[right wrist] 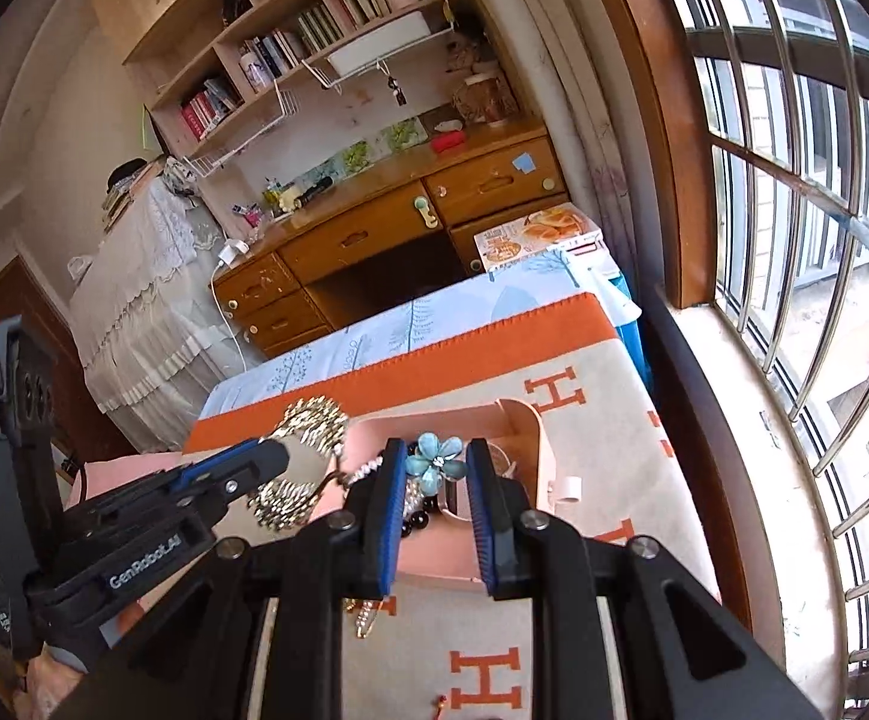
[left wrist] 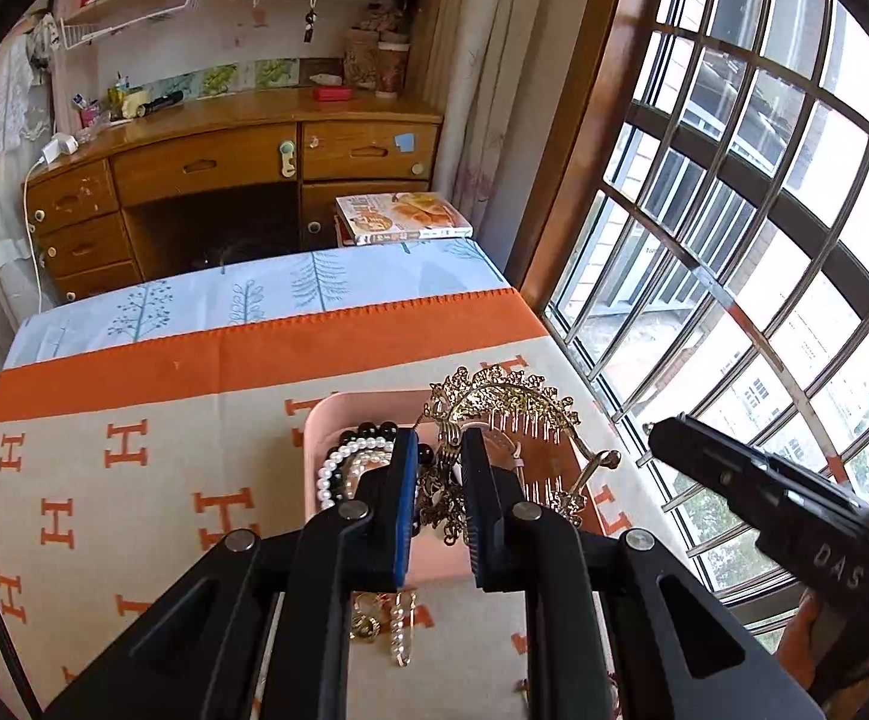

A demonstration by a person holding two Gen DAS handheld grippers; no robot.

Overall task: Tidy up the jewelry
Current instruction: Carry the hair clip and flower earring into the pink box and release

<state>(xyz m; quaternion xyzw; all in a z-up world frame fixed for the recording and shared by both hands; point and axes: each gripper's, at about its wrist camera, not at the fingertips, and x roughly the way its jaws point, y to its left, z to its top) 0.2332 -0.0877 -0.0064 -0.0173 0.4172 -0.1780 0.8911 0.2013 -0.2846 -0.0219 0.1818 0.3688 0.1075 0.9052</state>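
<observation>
A pink tray [left wrist: 338,405] sits on the H-patterned cloth and holds a black bead bracelet [left wrist: 368,432] and pearl strands [left wrist: 344,462]. My left gripper [left wrist: 439,444] is shut on a gold hair comb [left wrist: 506,396] and holds it above the tray. In the right wrist view, my right gripper [right wrist: 434,459] is shut on a blue flower clip [right wrist: 437,459] above the same tray [right wrist: 518,414]. The left gripper [right wrist: 266,456] and the gold comb [right wrist: 308,420] show at the left there. The right gripper [left wrist: 662,429] shows at the right of the left wrist view.
Pearl and gold pieces [left wrist: 395,630] lie on the cloth [left wrist: 104,480] below the left gripper. A small gold piece [right wrist: 365,618] lies under the right gripper. A barred window [left wrist: 734,210] runs along the right. A wooden desk [left wrist: 224,168] and a magazine [left wrist: 404,216] stand beyond the table.
</observation>
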